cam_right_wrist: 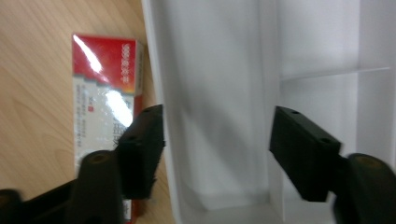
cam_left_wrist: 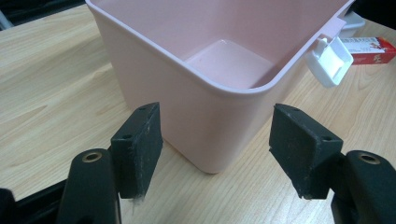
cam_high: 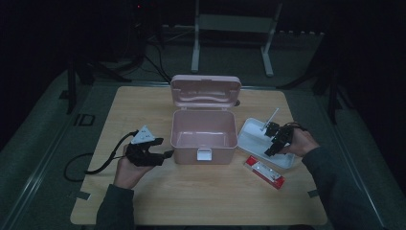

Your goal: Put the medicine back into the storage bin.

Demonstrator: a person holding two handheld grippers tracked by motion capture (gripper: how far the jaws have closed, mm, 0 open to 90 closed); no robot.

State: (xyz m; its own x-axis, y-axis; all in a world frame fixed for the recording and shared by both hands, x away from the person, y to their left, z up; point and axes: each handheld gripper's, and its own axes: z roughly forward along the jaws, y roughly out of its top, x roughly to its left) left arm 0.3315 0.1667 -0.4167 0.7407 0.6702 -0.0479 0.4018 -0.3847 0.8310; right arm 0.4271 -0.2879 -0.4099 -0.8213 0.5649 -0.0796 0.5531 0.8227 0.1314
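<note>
Step in hand, judged: packing the pink storage box [cam_high: 204, 134], lid up, at the tabletop's centre. Right gripper [cam_high: 275, 139], jaws spread wide and holding nothing, straddles the near wall of the white divided tray [cam_high: 249, 136] toward the right edge; next move calls for closing on that wall. Left gripper [cam_high: 165, 155], jaws released, faces the box's corner. Red-and-white carton [cam_high: 264, 172] lies just beside the tray.

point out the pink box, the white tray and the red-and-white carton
pink box [cam_high: 204, 128]: high view, inside floor of the open body.
white tray [cam_right_wrist: 219, 93]: right gripper view, bare floor of the long compartment.
red-and-white carton [cam_high: 264, 172]: high view, middle of its top face.
</note>
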